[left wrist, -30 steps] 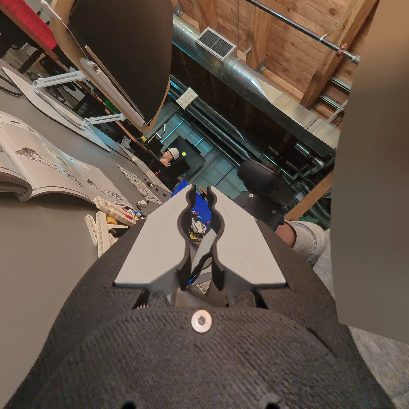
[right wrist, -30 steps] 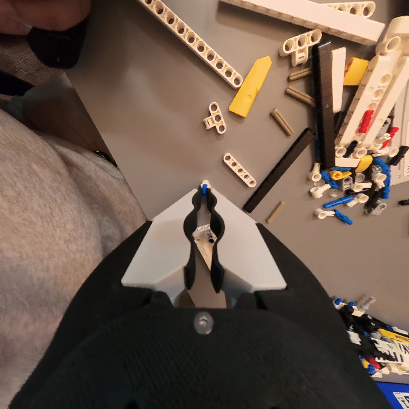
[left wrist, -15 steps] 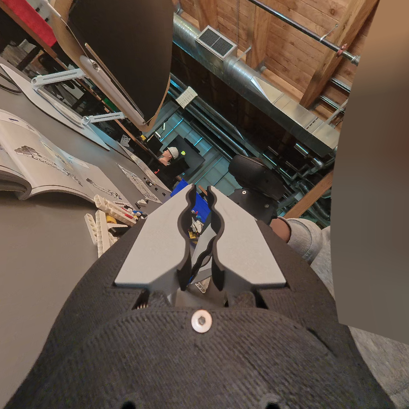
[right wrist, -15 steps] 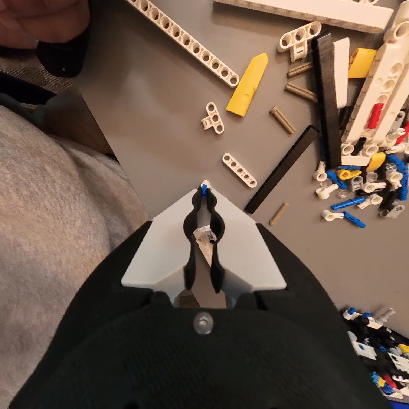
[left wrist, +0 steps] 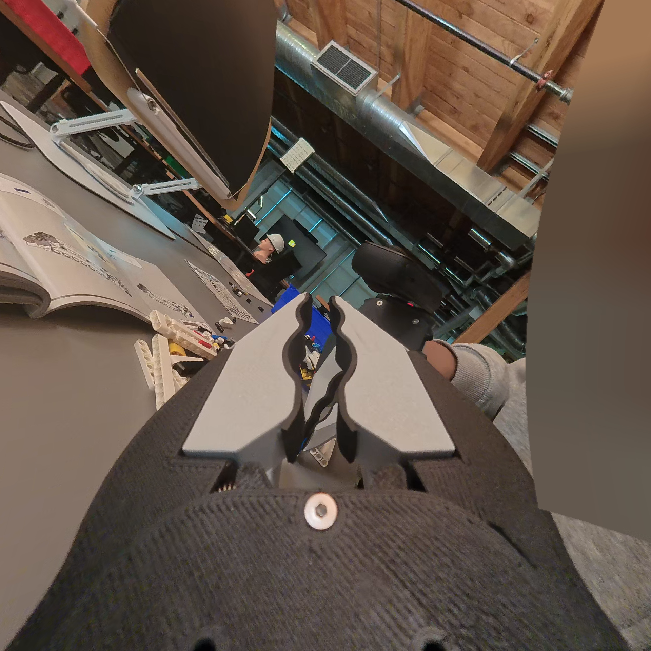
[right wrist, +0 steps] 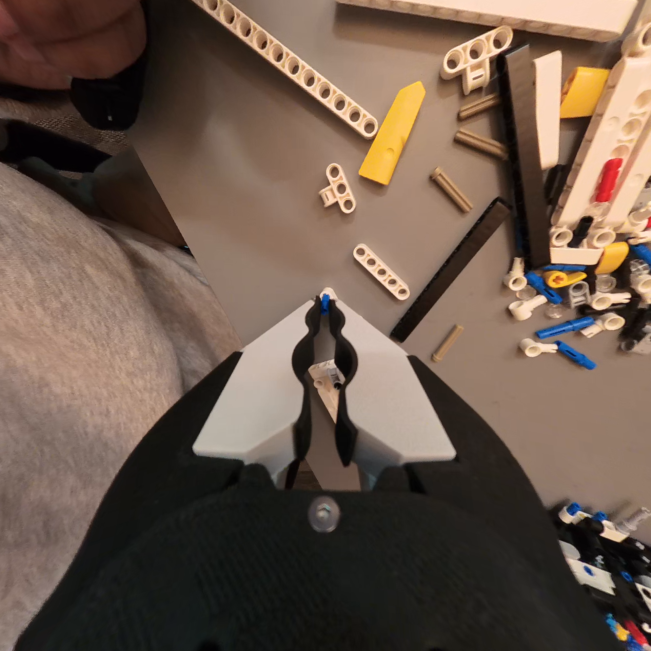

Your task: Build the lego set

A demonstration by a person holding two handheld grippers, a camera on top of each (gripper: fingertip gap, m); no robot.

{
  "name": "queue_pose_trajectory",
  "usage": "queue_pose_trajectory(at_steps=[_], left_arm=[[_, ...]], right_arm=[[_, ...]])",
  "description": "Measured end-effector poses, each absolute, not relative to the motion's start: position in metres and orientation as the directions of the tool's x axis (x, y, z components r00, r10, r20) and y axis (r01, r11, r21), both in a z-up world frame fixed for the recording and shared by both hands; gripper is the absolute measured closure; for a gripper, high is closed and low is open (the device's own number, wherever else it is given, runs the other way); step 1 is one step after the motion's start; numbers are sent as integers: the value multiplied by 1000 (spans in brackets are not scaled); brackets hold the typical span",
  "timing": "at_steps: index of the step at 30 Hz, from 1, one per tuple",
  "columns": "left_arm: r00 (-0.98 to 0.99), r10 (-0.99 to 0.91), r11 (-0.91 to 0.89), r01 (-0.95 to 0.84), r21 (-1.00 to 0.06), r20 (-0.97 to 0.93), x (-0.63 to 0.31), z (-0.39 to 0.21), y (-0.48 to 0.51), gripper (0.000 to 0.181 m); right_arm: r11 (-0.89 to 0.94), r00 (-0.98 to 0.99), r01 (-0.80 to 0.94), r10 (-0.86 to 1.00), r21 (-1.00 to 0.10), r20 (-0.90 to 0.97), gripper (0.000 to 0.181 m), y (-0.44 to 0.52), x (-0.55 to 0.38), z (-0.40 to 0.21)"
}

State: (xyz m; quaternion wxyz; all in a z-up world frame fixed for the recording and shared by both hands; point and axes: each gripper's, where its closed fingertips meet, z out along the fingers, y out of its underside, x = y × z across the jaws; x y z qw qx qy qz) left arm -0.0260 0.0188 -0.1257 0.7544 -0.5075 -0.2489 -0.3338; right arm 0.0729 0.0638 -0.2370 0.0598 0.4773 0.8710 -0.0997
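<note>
Pinching a small blue pin with a white connector (right wrist: 326, 299) at its tips, the right gripper (right wrist: 326, 305) has drifted nearer the loose Lego pieces (right wrist: 570, 296) at 2 o'clock, while the left gripper (left wrist: 320, 306) waits narrowly parted, apparently empty.

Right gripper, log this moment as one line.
right gripper: shut on blue pin | above grey table | left gripper: open, empty | loose parts untouched

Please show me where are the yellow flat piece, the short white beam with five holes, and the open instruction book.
Yellow flat piece (right wrist: 392, 135): right wrist view, its middle.
Short white beam (right wrist: 381, 272): right wrist view, middle hole.
Instruction book (left wrist: 70, 267): left wrist view, open page.
</note>
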Motion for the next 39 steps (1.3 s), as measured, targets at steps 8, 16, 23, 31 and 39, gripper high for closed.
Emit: queue_pose_trajectory(at_steps=[8, 16, 23, 31, 39], left_arm=[[653, -251, 262, 757, -599, 715, -26, -126, 19, 173], [648, -256, 260, 761, -594, 717, -26, -126, 18, 173], [647, -256, 259, 762, -593, 719, -27, -126, 18, 173], [655, -247, 257, 755, -604, 714, -26, -126, 19, 174], [666, -239, 254, 745, -616, 707, -24, -126, 20, 174]], right_arm=[[537, -546, 837, 806, -106, -228, 178, 63, 71, -238], [606, -616, 788, 778, -109, -123, 177, 63, 72, -243], [638, -653, 751, 755, -168, -50, 178, 63, 72, -243], [677, -684, 699, 727, -230, 63, 173, 62, 72, -250], [588, -619, 727, 785, -355, 32, 164, 61, 71, -243]])
